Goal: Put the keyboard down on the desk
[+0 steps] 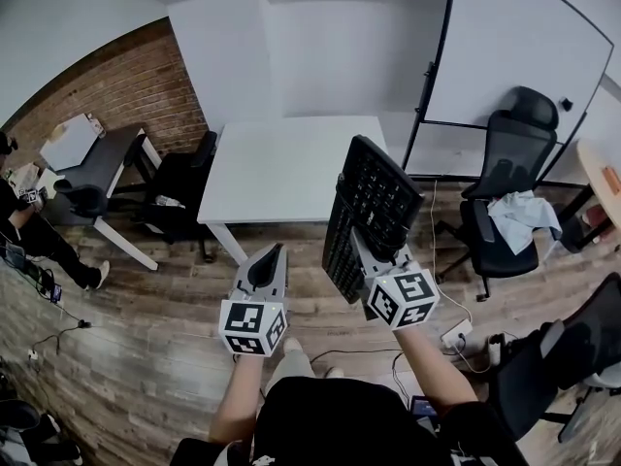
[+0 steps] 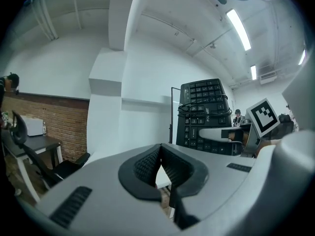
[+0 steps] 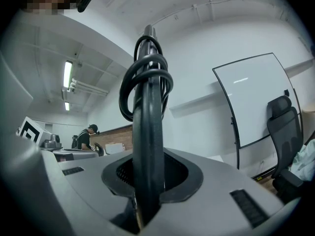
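A black chair [image 1: 179, 197] stands at the white tabletop's [image 1: 281, 168] 9 o'clock, and an office chair [image 1: 509, 163] with a cloth [image 1: 519, 216] at 3 o'clock. The floor [image 1: 146, 328] is wood, with a brick wall [image 1: 146, 85] at 10 o'clock and a whiteboard [image 1: 514, 47] at 1 o'clock. The right tool [image 1: 380, 252] squeezes the black keyboard [image 1: 374, 202], up on its edge in the air by the tabletop's 4 o'clock. The left tool [image 1: 270, 260] is closed and empty.
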`<control>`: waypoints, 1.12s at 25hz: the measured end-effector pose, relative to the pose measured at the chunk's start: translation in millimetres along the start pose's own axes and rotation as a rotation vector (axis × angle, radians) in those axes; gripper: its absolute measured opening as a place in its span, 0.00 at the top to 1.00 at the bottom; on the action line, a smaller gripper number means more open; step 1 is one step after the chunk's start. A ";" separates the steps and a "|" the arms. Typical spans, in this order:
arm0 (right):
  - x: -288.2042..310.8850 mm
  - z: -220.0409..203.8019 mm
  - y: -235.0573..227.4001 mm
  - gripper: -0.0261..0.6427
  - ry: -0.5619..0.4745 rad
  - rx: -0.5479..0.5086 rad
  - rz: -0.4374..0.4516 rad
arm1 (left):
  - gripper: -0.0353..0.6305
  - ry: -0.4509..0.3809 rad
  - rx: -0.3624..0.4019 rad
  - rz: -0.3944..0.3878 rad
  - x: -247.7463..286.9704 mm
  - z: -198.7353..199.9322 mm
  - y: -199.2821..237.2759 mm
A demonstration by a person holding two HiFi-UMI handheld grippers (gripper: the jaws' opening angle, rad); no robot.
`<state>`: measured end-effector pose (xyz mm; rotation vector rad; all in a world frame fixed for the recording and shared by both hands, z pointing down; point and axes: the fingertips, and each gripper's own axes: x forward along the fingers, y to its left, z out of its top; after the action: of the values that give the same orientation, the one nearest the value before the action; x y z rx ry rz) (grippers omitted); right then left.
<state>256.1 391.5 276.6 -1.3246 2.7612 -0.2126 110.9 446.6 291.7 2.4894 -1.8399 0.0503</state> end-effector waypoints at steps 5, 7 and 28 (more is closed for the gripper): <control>9.8 2.1 -6.1 0.81 -0.006 0.000 0.006 | 0.93 -0.001 0.002 0.005 11.3 0.0 4.2; 16.8 1.3 -7.6 0.81 -0.005 -0.001 0.005 | 0.93 -0.002 -0.008 0.007 15.9 -1.2 10.0; 166.4 -0.5 -27.6 0.81 0.024 0.001 0.002 | 0.93 0.011 -0.111 0.007 123.9 -6.1 124.4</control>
<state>173.2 244.7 280.6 -1.3278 2.7814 -0.2315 28.3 292.2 306.5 2.4032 -1.7955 -0.0375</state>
